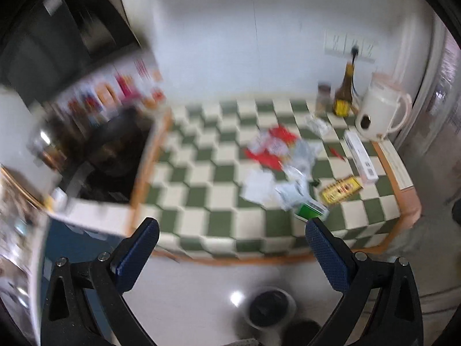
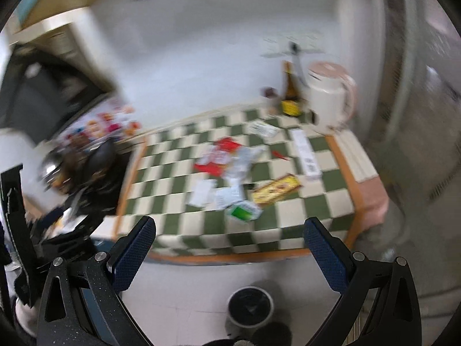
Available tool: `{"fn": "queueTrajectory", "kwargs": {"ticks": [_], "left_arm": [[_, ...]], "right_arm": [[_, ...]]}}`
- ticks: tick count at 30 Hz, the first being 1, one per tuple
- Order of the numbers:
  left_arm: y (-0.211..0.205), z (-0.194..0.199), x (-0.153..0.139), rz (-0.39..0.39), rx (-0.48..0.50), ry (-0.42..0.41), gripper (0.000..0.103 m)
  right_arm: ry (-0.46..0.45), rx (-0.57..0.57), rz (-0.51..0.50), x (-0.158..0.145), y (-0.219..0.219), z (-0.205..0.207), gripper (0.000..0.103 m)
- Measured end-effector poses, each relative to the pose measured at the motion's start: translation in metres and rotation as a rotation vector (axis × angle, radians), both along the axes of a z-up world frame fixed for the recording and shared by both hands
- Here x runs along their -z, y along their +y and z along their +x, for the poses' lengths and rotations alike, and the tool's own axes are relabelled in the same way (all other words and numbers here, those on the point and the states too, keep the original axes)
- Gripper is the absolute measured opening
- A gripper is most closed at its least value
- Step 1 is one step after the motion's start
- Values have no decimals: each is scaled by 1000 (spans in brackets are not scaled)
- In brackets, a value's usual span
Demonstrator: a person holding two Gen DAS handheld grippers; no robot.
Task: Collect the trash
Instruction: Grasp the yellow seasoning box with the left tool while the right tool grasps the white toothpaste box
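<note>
Through my left camera, my left gripper point(image 1: 232, 230) hangs released, jaws wide apart and grasping nothing, above the near edge of the green-and-white checkered table point(image 1: 219, 225); the trash point(image 1: 276, 158), a blurred heap of red, white and clear wrappers with a green packet point(image 1: 311, 212) and a yellow packet point(image 1: 341, 191), lies mid-table, and a dark bin point(image 1: 269, 307) stands on the floor below. Through my right camera, my right gripper point(image 2: 230, 229) is likewise spread and empty before the same table point(image 2: 201, 230), the trash point(image 2: 227, 161) well beyond my fingertips, the bin point(image 2: 250, 305) on the floor between my jaws, and a white kettle point(image 2: 331, 98) beside a brown bottle point(image 2: 291, 95) at the far corner.
</note>
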State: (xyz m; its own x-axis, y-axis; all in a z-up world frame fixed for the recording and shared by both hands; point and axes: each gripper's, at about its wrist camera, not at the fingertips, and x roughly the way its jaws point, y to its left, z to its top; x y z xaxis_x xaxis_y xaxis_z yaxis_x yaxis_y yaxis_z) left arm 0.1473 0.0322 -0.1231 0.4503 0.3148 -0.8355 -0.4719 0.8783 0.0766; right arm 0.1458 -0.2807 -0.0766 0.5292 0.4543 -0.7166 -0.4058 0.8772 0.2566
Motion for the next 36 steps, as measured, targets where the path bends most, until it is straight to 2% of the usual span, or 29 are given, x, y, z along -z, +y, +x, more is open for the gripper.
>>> {"fn": "queueTrajectory", "kwargs": {"ticks": [3,5,6,8,10,13,17,20,21,23,26,28,31,33,36], "left_arm": [[5,44,51,-108,-25,74,103],[-4,79,79,-97,9,130,103],[-16,100,94,-58,51,152,103],[-39,139,120,12,161,215,103],[-66,180,151,0,311,297,101],[-105,234,194,-2,507,406,98],[-143,272,238,28,662,534,98],[-154,286,260,35,703,612,81],[-152,289,255,1,700,587,71],[-144,294,248,-35,660,580,67],[-117,296,229,-54,496,528,65],[-88,295,213,-52,291,492,65],[-52,292,194,-53,86,422,64],[-41,294,198,-67,1,401,63],[-23,292,198,-52,-78,382,62]], "right_arm": [[86,83,-35,41,-10,63,103],[147,115,-84,73,-14,108,103],[177,119,-108,91,-17,133,102],[223,119,-154,123,-22,178,89],[277,108,-209,158,-24,225,78],[380,78,-242,209,-35,290,77],[452,81,-264,253,-49,344,77],[503,90,-254,275,-63,372,77],[511,91,-252,279,-66,378,77],[525,89,-248,284,-70,386,77],[545,78,-223,288,-64,397,77],[546,69,-200,287,-51,403,77],[524,63,-155,284,-17,414,77],[500,69,-133,283,6,423,77],[461,67,-168,288,48,441,74]]}}
